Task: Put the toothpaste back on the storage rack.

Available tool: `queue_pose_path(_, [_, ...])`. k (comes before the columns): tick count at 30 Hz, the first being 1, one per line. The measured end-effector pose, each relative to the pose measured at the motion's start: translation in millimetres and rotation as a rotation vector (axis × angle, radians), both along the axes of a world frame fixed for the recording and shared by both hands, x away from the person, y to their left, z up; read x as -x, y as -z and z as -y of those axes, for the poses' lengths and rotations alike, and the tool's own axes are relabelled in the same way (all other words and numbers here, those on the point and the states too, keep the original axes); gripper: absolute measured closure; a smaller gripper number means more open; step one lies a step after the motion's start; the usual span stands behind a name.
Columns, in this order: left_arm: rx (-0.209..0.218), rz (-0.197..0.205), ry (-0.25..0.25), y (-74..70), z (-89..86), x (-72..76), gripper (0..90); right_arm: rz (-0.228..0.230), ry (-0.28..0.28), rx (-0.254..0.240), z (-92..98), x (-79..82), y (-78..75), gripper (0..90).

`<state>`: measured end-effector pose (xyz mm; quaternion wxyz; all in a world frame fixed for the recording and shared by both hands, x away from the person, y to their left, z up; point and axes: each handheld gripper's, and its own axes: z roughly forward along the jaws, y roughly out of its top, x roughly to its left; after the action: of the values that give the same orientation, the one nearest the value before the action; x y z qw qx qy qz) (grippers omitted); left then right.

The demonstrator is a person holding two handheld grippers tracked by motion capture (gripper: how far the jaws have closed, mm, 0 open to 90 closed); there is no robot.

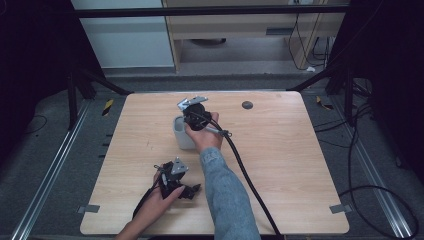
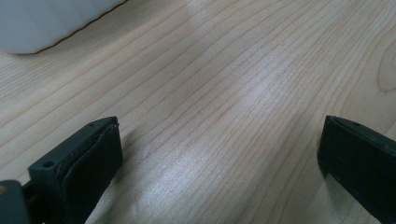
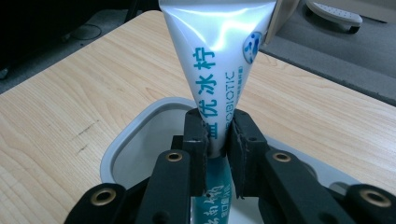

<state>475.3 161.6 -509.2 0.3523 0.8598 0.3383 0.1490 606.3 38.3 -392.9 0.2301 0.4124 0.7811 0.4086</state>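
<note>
A light wooden table (image 1: 280, 165) bears a small dark round disc (image 1: 247, 105) near its far edge, with grey floor (image 1: 45, 150) around it

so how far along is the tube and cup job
Done: the right claw is shut on the tube, holding it above the grey cup. In hand: the tube's lower end hangs at the cup's opening. Left: release it. The left claw sits open over the table.
</note>
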Motion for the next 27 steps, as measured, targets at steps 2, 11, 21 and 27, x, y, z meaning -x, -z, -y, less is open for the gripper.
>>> queue_pose_path(2, [0.000, 0.000, 0.000, 0.0, 0.0, 0.0, 0.0, -0.003, 0.002, -0.003, 0.2, -0.4, -0.6, 77.1])
queue_pose_path(11, [0.001, 0.000, 0.000, 0.1, 0.0, 0.0, 0.0, -0.005, -0.015, -0.018, 6.2, 4.9, -7.9, 69.4])
queue_pose_path(21, [0.001, 0.000, 0.000, 0.1, 0.1, 0.0, 0.0, 0.000, -0.020, -0.026, 9.5, 8.7, -13.8, 67.3])
queue_pose_path(27, [0.001, 0.001, 0.002, 0.1, -0.2, 0.4, 0.0, -0.004, -0.013, -0.024, 12.0, 7.9, -15.6, 64.9])
